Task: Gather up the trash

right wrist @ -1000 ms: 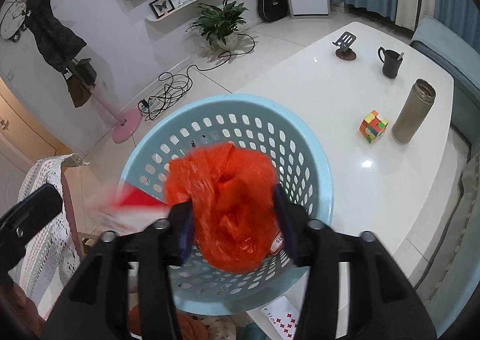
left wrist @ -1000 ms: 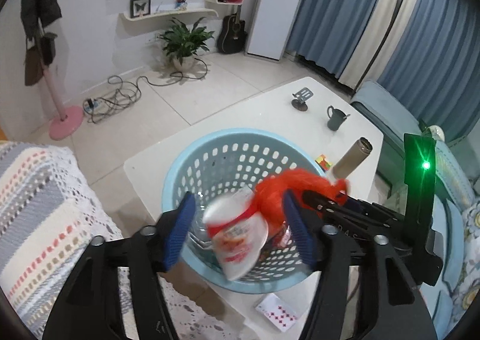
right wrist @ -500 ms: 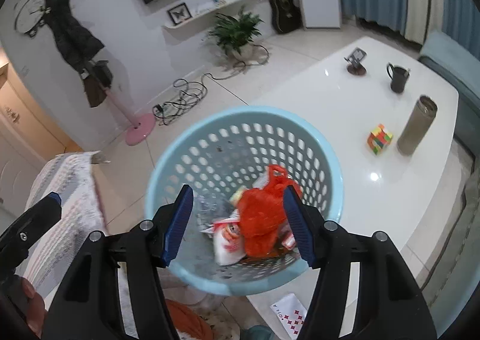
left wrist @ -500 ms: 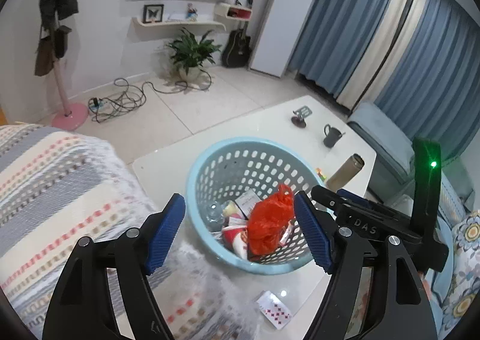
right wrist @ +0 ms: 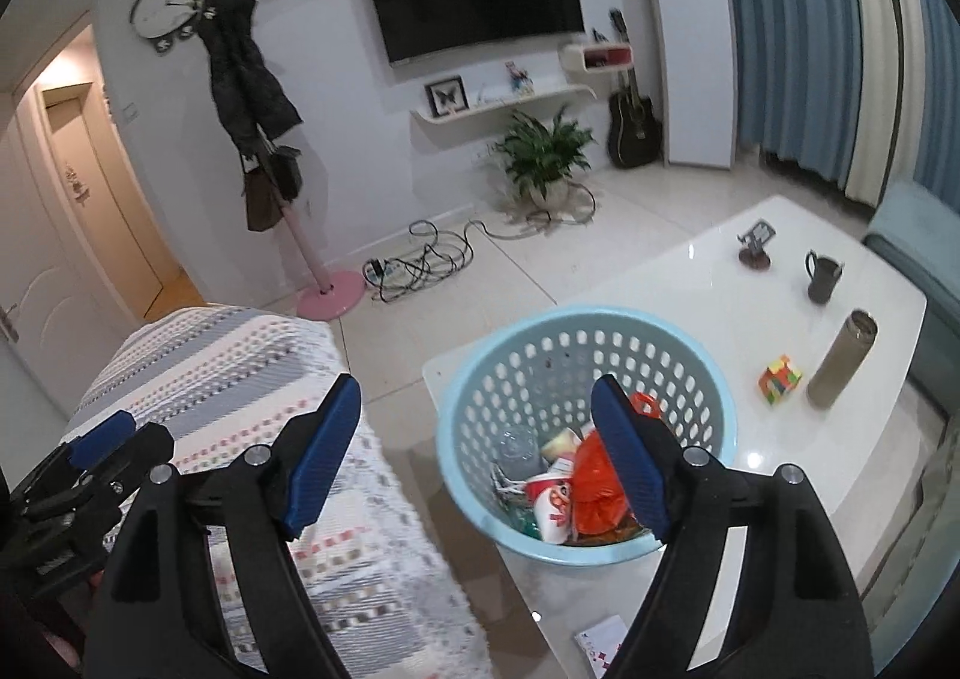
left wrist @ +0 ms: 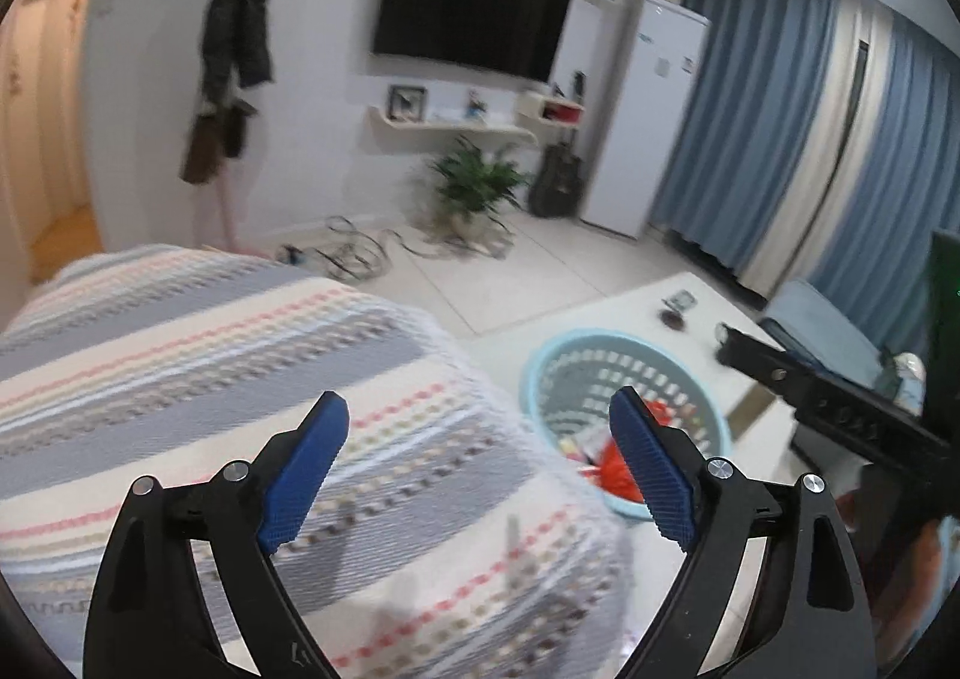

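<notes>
With both jaws having just been opening and now standing wide and empty, the left gripper (left wrist: 480, 463) and right gripper (right wrist: 474, 451) are leaving the orange bag (right wrist: 594, 475) in the blue basket (right wrist: 474, 385) at lower right, where a careless pass risks tipping it.

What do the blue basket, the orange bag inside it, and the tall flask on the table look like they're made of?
Basket: likely molded plastic, pale blue with a smooth matte look and a regular grid of punched holes.
Orange bag: thin plastic film, crumpled and glossy, with a loop handle.
Flask: probably brushed metal, a dull olive-grey sheen; a coated finish is possible.
</notes>
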Tool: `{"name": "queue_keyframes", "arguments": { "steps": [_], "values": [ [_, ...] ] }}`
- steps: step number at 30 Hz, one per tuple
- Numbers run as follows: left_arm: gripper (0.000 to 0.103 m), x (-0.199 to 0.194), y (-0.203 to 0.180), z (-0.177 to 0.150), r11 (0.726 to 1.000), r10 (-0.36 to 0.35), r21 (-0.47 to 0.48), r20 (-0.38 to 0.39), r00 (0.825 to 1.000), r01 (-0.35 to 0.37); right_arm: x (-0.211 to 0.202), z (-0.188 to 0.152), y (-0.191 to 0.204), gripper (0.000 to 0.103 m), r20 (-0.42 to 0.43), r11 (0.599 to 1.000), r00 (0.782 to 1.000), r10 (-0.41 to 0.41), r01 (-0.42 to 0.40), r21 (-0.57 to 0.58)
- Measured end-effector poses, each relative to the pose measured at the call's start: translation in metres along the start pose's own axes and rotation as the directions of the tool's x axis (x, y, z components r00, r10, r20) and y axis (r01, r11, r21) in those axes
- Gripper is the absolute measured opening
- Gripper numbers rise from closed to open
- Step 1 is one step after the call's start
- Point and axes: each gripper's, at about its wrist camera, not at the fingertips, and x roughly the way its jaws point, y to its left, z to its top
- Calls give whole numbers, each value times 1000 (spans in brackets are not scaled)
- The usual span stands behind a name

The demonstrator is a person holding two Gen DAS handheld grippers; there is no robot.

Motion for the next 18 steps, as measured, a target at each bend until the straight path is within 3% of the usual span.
{"name": "queue_keyframes", "arguments": {
  "steps": [3,5,11,18],
  "values": [
    [90,-15,7,-7,994,110,12,68,992,-111,-13,-5,16,76,39,999,999,-19,20,-26],
    [93,-20,9,-13,982,187,19,107,977,-190,-19,-7,23,76,59,999,998,-28,30,-35],
    [93,-26,17,-22,970,241,-6,158,958,-243,-38,-14,31,79,122,998,992,-42,48,-43],
    [95,-37,16,-37,963,267,-21,237,934,-270,-65,-30,39,84,255,992,963,-87,107,-64]
  ]
}}
